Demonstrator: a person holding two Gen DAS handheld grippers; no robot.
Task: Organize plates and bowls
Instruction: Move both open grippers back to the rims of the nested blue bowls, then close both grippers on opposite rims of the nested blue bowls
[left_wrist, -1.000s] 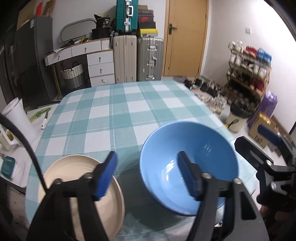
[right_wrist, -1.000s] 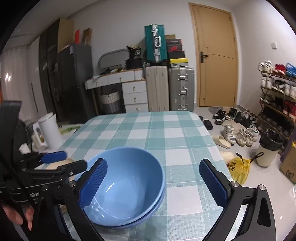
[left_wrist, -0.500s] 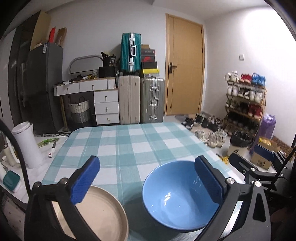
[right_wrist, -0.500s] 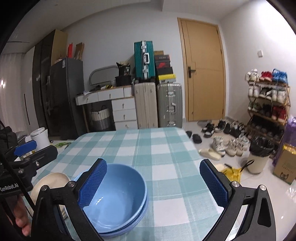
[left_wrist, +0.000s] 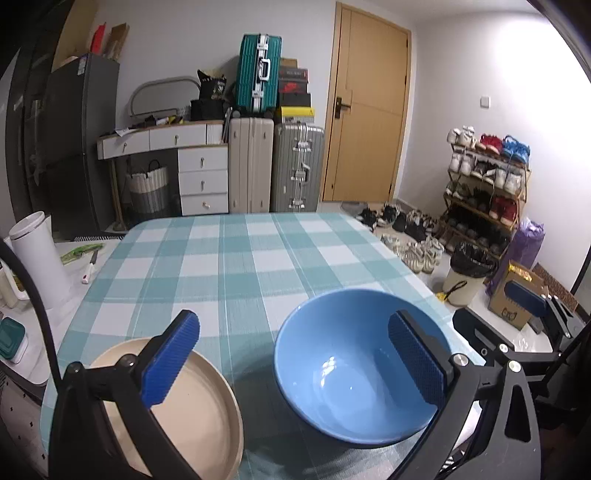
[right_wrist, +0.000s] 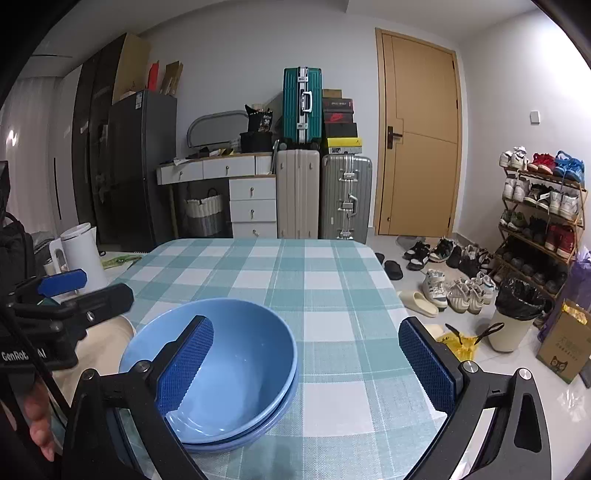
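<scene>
Two blue bowls (left_wrist: 354, 373) sit nested, one inside the other, at the near edge of the checked table (left_wrist: 236, 266); the stack also shows in the right wrist view (right_wrist: 236, 362). A cream plate (left_wrist: 192, 417) lies to their left; a sliver of it shows in the right wrist view (right_wrist: 110, 332). My left gripper (left_wrist: 291, 362) is open and empty, above the gap between plate and bowls. My right gripper (right_wrist: 306, 365) is open and empty, hovering at the bowls' right side.
A white kettle (left_wrist: 37, 254) stands on a side surface left of the table. A bin (right_wrist: 513, 317), a shoe rack (right_wrist: 543, 218) and loose shoes are on the floor at right. Suitcases (left_wrist: 273, 166) and drawers stand beyond the far edge.
The left gripper opened wide after one second ago, then dropped and tilted back down toward the plate and bowls. The right gripper stayed open and moved slightly closer. Bowls and plate did not move.
</scene>
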